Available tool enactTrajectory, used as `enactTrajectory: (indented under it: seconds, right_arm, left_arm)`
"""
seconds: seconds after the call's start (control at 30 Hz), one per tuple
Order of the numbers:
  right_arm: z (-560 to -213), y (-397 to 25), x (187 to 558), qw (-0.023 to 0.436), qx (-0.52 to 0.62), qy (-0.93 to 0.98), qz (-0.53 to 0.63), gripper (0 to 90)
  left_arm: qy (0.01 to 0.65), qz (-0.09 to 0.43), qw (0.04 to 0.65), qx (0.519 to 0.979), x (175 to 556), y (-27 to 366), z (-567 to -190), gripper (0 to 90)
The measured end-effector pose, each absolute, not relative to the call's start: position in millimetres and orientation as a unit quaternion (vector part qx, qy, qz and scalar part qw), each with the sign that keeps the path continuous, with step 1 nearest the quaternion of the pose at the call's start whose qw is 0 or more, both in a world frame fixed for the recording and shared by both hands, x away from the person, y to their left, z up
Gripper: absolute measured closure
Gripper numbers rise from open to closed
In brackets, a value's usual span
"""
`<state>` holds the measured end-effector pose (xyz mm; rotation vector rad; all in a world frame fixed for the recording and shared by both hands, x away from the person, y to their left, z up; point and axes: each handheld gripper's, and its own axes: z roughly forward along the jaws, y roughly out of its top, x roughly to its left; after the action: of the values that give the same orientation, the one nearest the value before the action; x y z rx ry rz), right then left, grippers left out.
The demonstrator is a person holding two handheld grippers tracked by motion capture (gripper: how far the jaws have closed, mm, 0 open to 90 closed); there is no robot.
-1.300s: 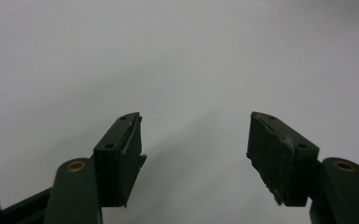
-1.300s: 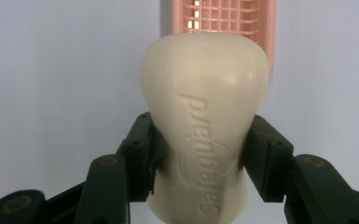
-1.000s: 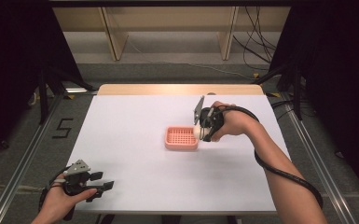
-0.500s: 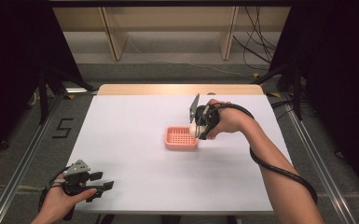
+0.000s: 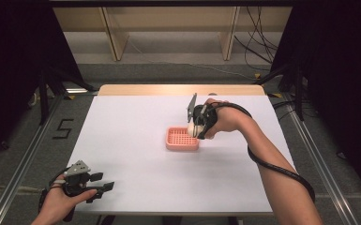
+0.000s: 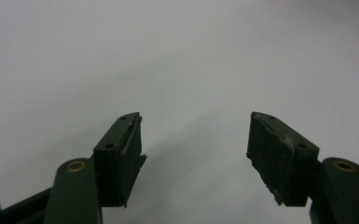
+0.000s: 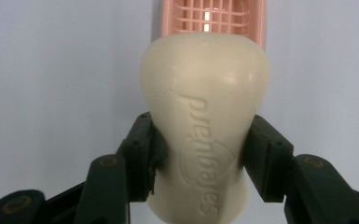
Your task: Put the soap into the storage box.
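The right gripper [image 7: 200,154] has its fingers clenched on a cream soap bar [image 7: 204,116], held over the right edge of the pink dish [image 5: 182,139] mid-tabletop [image 5: 131,140], while the left gripper [image 6: 196,154], fingers spread and empty, sits near the tabletop's front-left corner.

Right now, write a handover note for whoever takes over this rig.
Right gripper: shut on the soap, held over the right edge of the pink dish in the high view.
Left gripper: open, holding nothing, near the table's front left corner.
Done: soap picked up and brought to the dish.
Left: probably lower the soap into the dish and release it.
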<state>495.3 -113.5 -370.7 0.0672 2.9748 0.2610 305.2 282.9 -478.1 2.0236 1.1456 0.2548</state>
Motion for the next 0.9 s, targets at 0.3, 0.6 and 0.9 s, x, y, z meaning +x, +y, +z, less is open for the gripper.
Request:
enactTrajectory:
  seconds: [0.3,0.6,0.9]
  right_arm:
    - [-370.5,-108.6,498.4,0.080,0.013,0.993,0.091,50.6]
    - [-371.6,-102.6,500.9,0.075,0.017,0.993,0.088,50.6]
    - [-373.0,-96.4,506.0,0.071,0.015,0.993,0.094,50.5]
  left_arm:
    - [0.449,0.101,0.391,0.797,304.9,283.3,-477.9,34.8]
    - [0.449,0.100,0.397,0.795,304.3,283.2,-477.9,34.8]
    - [0.452,0.097,0.404,0.789,304.0,282.3,-478.4,34.8]
